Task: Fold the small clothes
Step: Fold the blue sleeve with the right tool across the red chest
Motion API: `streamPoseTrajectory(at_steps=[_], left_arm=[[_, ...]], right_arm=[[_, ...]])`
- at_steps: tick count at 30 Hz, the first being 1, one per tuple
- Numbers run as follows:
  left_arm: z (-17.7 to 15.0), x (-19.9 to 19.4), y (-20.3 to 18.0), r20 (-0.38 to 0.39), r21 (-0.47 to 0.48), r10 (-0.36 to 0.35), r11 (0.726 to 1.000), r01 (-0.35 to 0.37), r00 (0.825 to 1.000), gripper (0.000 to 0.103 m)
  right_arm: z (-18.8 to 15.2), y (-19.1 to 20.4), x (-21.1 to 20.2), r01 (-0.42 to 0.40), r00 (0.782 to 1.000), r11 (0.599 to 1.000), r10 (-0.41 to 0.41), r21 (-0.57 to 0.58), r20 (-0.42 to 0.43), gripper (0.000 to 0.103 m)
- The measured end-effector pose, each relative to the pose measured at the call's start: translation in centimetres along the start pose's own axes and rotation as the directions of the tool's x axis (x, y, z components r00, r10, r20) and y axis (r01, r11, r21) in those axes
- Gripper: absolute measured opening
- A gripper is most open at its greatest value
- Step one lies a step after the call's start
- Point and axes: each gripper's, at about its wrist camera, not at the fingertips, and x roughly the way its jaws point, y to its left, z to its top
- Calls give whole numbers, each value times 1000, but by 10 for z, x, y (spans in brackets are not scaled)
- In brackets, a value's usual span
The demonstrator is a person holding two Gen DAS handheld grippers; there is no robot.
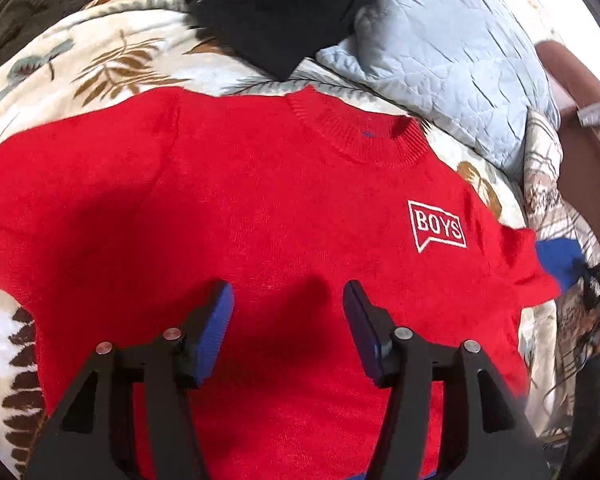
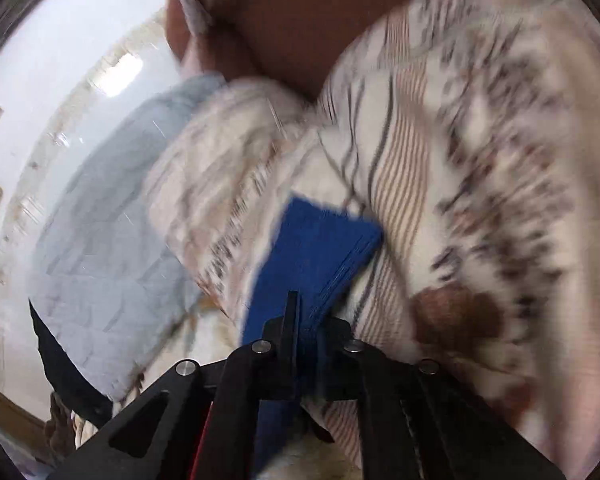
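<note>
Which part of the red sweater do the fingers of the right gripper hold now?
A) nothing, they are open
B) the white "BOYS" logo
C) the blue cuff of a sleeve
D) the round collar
C: in the right wrist view the right gripper is closed on the blue cuff, which fans out beyond it over the patterned bedding.

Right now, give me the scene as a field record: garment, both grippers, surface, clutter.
garment: red sweater, spread front up, "BOYS" patch on chest, collar away from the camera
sleeve end: blue cuff
left gripper: open, over the lower chest, nothing between its fingers
right gripper: shut on the blue cuff
surface: leaf-print blanket
clutter: black garment and light blue quilted pillow past the collar
blur: right wrist view heavily smeared
</note>
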Motion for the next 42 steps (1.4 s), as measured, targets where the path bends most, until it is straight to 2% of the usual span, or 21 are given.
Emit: streamPoseTrajectory(at_steps=[1, 2, 5, 7, 8, 9, 11, 13, 16, 23, 29, 33, 38, 42], left_arm=[[-1, 1, -1, 1, 2, -1, 1000, 1, 1000, 59], [-1, 1, -1, 2, 6, -1, 1000, 1, 1000, 60], [0, 0, -1, 5, 10, -13, 1000, 13, 1000, 60], [2, -1, 1, 3, -6, -38, 999, 38, 999, 60], [2, -1, 2, 5, -11, -50, 999, 51, 999, 60], [3, -3, 1, 7, -14, -63, 998, 63, 998, 60], [5, -7, -1, 18, -9, -74, 997, 74, 997, 60], [6, -12, -3, 35, 3, -69, 998, 69, 997, 60], [8, -14, -3, 39, 5, -60, 998, 59, 997, 60], [8, -2, 9, -35, -40, -79, 996, 77, 996, 60], [9, -5, 16, -61, -56, -112, 992, 109, 992, 60], [11, -10, 25, -72, -84, -144, 987, 138, 987, 60], [17, -17, 40, -71, -118, -155, 982, 146, 985, 60], [21, -23, 53, -59, -152, -172, 975, 161, 983, 60]], right_arm=[[2, 2, -5, 1, 999, 1000, -1, -2, 33, 20], [4, 3, -7, 18, 998, 1000, -18, 5, 60, 32], [5, 11, 12, 89, 996, 996, -88, -13, 20, 33], [2, 25, 26, 156, 988, 982, -156, -107, 10, 32], [2, 30, 28, 188, 982, 968, -187, -164, 21, 29], [0, 33, 29, 196, 980, 962, -195, -190, 25, 7], [-3, 35, 26, 193, 981, 959, -192, -208, 23, 5], [-7, 40, 11, 158, 987, 965, -151, -209, 49, 5], [-16, 57, -3, 82, 996, 969, -75, -234, 39, 5], [-66, 116, -22, -84, 995, 950, 65, -302, -73, 5], [-137, 174, -24, -215, 964, 902, 135, -375, -230, 5], [-192, 213, -23, -269, 938, 854, 127, -445, -324, 5], [-241, 247, -19, -325, 906, 814, 122, -481, -405, 5], [-283, 279, -18, -382, 872, 777, 125, -500, -474, 5]])
